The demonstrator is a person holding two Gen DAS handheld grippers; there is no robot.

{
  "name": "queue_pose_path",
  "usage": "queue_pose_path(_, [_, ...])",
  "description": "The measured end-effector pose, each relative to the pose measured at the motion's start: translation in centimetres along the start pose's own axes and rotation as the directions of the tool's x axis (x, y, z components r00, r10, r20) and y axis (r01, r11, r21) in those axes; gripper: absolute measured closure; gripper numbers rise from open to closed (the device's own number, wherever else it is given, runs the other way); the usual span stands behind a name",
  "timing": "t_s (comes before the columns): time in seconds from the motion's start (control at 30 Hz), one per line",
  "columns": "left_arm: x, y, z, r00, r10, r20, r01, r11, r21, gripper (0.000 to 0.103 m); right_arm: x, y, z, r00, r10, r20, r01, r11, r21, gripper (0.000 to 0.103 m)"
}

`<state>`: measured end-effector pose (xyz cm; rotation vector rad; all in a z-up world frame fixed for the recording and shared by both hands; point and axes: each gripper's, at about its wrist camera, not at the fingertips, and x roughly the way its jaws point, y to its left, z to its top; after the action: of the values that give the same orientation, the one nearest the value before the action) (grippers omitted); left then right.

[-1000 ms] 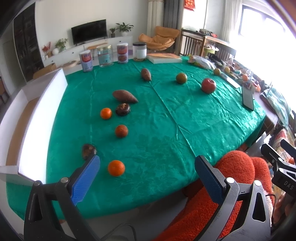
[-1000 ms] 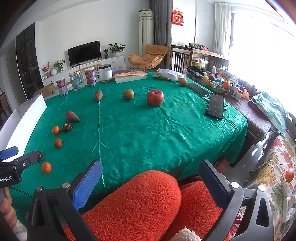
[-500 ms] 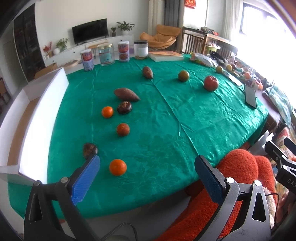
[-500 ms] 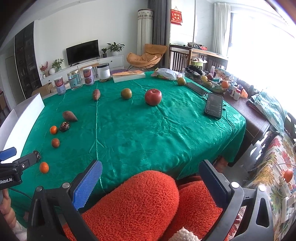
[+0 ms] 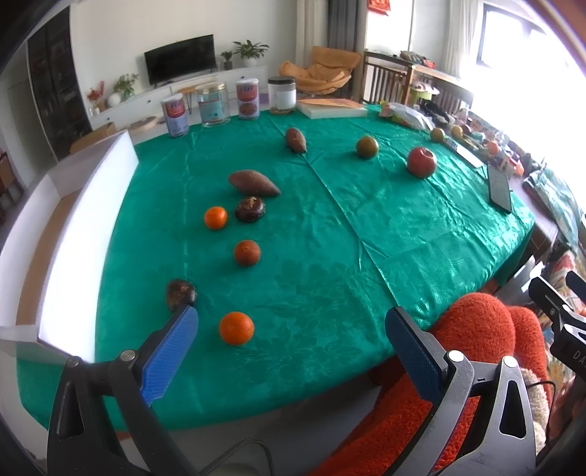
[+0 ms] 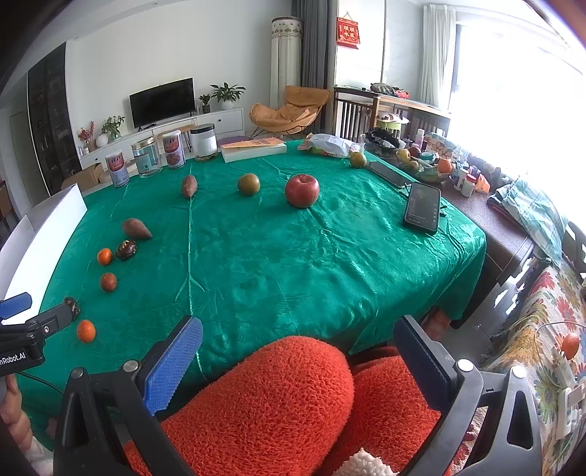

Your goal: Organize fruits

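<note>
It was a living room in someone's home. A flat television (image 6: 163, 100) stood on a long white cabinet (image 6: 205, 122) with potted plants (image 6: 225, 93) beside it, an orange lounge chair (image 6: 289, 110) sat by grey curtains (image 6: 313, 44), and a red wall hanging (image 6: 348, 32) hung above. The tabletop wore a green cloth (image 6: 293, 256), and a flowered sofa (image 6: 542, 329) stood near the window.
</note>
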<state>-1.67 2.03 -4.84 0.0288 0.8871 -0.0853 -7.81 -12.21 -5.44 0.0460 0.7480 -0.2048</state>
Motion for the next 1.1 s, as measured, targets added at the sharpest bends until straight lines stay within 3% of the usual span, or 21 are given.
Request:
queue_pose_path(0.97, [0.66, 0.41, -0.29, 1.0, 0.01, -0.009, -0.01, 1.0, -0.003, 0.001, 0.27, -0.53, -0.44, 1.0, -0.006, -0.011, 0.006, 1.0, 0.002, 0.0])
queue_pose_path(1.1, [0.78, 0.94, -0.46, 0.999, 0.039, -0.014, -0.039, 0.999, 0.001, 0.001, 0.24, -0.69, -0.48, 1.0, -0.005, -0.005, 0.005, 1.0, 0.006, 0.0])
